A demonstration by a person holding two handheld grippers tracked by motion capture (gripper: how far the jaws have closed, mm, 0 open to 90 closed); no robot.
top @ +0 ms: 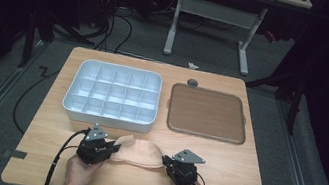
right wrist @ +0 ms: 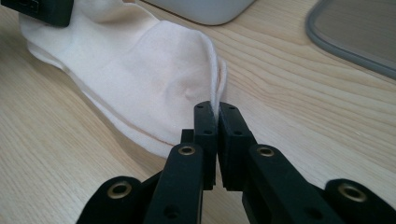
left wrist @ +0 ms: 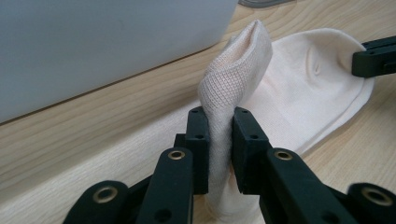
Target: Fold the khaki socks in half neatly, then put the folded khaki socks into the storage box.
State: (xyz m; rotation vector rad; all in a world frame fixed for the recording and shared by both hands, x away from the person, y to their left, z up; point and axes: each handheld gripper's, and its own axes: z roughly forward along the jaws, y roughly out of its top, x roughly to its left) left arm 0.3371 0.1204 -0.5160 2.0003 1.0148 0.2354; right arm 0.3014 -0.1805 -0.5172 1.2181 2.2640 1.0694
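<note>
Pinching the ribbed cuff end of a cream sock point(left wrist: 243, 93), the left gripper point(top: 115, 147) has its jaws clamped on a bunched fold of fabric, lifting that end off the tabletop point(top: 235, 170). Across the sock, the right gripper point(top: 164, 162) has its jaws closed on the thin toe edge, probably to stretch it flat between both hands. Behind sit a white compartment tray point(top: 108, 119) and a brown lid point(top: 208, 113).
</note>
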